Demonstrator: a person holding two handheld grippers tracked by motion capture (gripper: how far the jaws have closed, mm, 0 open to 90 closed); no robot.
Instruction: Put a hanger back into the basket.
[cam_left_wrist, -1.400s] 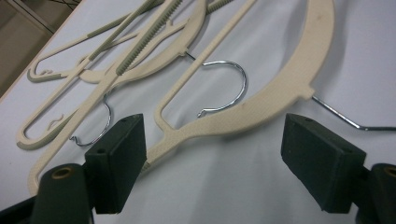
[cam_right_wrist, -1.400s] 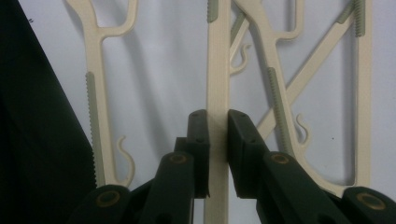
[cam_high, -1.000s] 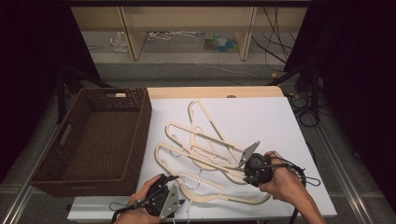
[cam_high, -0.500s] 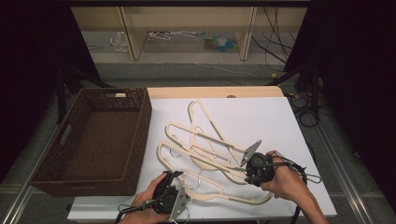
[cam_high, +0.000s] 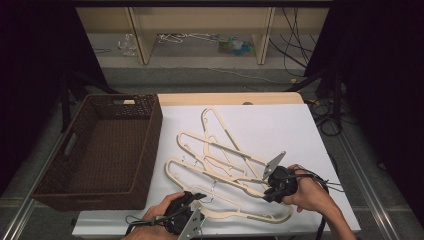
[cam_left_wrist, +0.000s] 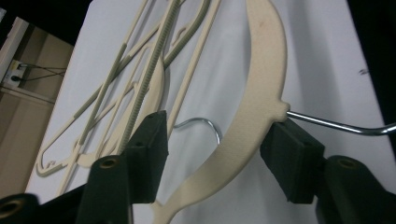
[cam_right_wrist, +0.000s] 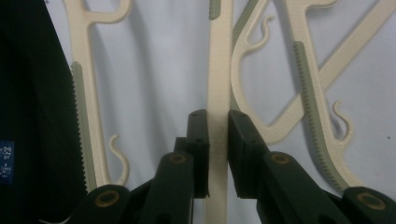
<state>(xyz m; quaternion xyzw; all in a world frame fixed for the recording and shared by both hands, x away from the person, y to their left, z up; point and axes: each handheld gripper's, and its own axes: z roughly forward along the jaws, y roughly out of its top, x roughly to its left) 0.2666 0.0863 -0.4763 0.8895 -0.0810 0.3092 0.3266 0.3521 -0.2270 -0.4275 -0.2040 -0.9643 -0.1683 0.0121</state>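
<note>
a heap of cream plastic hangers (cam_high: 220, 160) lies tangled on the white table top (cam_high: 300, 130), to the right of a dark wicker basket (cam_high: 100, 150) that stands at the table's left edge. the nearest hanger (cam_high: 240, 207) lies along the front of the table, its curved shoulder running from one hand to the other.

the right gripper (cam_high: 270, 187), held in the person's right hand (cam_high: 307, 192), is at the right end of the heap. in the right gripper view its two black jaws are clamped together on a straight cream bar (cam_right_wrist: 218, 93) of a hanger, the pads pressing it from both sides. other hangers with grey ribbed strips lie on the white surface on either side of that bar.

the left gripper (cam_high: 192, 205), in the person's left hand (cam_high: 160, 217), is at the front edge of the table, near the middle of the nearest hanger. in the left gripper view its jaws have just been closing, with the hanger's broad curved shoulder (cam_left_wrist: 252, 112) between them. the right-hand pad (cam_left_wrist: 289, 158) lies against the hanger's neck where the metal hook (cam_left_wrist: 336, 123) comes out; the left-hand pad (cam_left_wrist: 149, 144) stands apart from the plastic, with white table showing in the gap. a second metal hook (cam_left_wrist: 201, 123) curls on the table between the jaws
</note>
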